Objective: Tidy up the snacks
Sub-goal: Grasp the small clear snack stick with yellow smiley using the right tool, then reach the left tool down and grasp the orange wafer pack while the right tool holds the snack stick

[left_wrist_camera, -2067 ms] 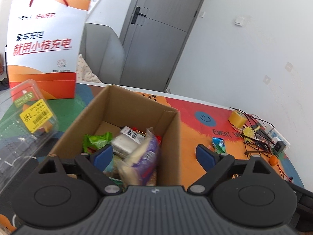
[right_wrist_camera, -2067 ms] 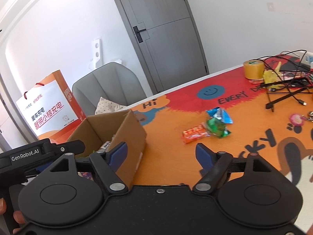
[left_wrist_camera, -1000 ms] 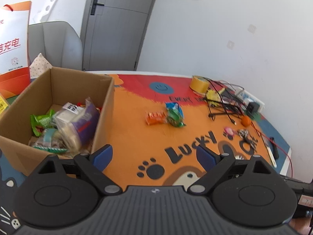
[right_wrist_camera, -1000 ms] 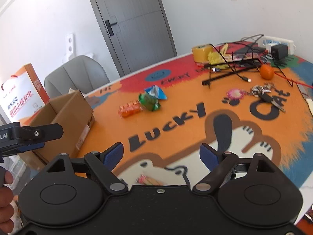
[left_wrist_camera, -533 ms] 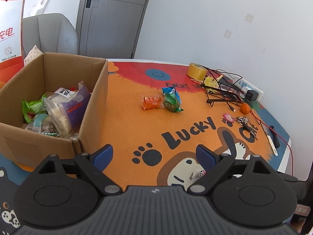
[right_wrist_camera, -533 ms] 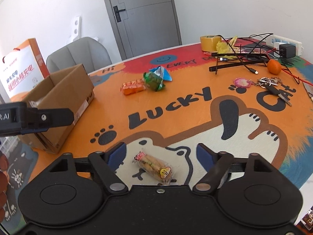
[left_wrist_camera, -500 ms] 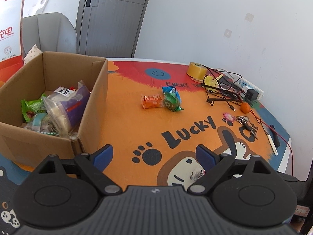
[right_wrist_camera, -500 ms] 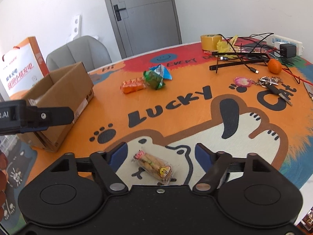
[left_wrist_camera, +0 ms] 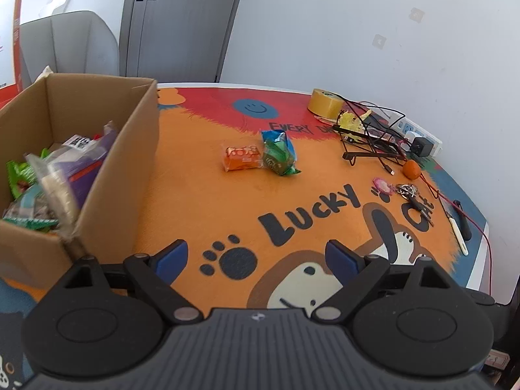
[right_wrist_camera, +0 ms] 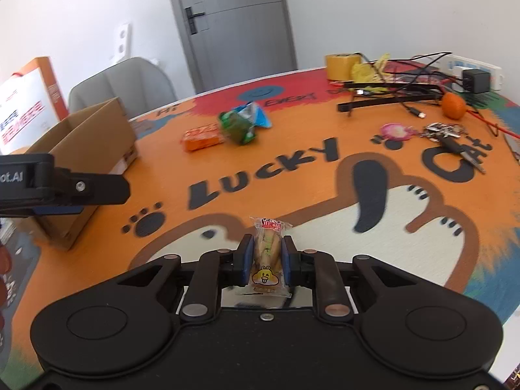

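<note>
Closing since the earlier frame, the right tool (right_wrist_camera: 266, 255) now clamps the clear-wrapped biscuit packet (right_wrist_camera: 268, 249) just above the orange cartoon-mat desk (right_wrist_camera: 292, 195), while the left tool (left_wrist_camera: 256, 255) hangs with its jaws apart beside the brown cardboard box (left_wrist_camera: 123, 162).

Matt brown corrugated cardboard box (left_wrist_camera: 123, 162); glossy clear plastic biscuit wrapper (right_wrist_camera: 267, 253); fuzzy orange printed cloth table mat (right_wrist_camera: 292, 188).

- We see the cardboard box (left_wrist_camera: 97, 149) cut off at the left edge.
- We cannot read the blurred green snack packet (right_wrist_camera: 239, 126).
</note>
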A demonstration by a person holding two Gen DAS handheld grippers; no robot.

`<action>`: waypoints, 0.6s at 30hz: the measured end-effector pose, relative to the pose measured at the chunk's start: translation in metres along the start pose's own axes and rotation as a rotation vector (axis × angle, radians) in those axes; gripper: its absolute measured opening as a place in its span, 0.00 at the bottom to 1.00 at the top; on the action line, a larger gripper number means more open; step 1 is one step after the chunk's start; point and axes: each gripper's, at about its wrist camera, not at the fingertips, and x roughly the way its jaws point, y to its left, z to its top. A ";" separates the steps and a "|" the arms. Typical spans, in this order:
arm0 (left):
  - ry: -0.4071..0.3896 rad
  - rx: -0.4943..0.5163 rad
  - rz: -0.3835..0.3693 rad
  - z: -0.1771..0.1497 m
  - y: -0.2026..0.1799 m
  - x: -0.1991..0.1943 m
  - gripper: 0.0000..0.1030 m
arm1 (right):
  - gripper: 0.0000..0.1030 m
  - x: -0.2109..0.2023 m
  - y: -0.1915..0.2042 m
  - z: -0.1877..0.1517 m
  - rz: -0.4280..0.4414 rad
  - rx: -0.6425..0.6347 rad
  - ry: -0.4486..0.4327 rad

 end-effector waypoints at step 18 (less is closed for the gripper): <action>-0.024 -0.009 0.023 0.035 -0.019 0.045 0.87 | 0.19 0.021 -0.035 0.030 0.008 0.100 -0.052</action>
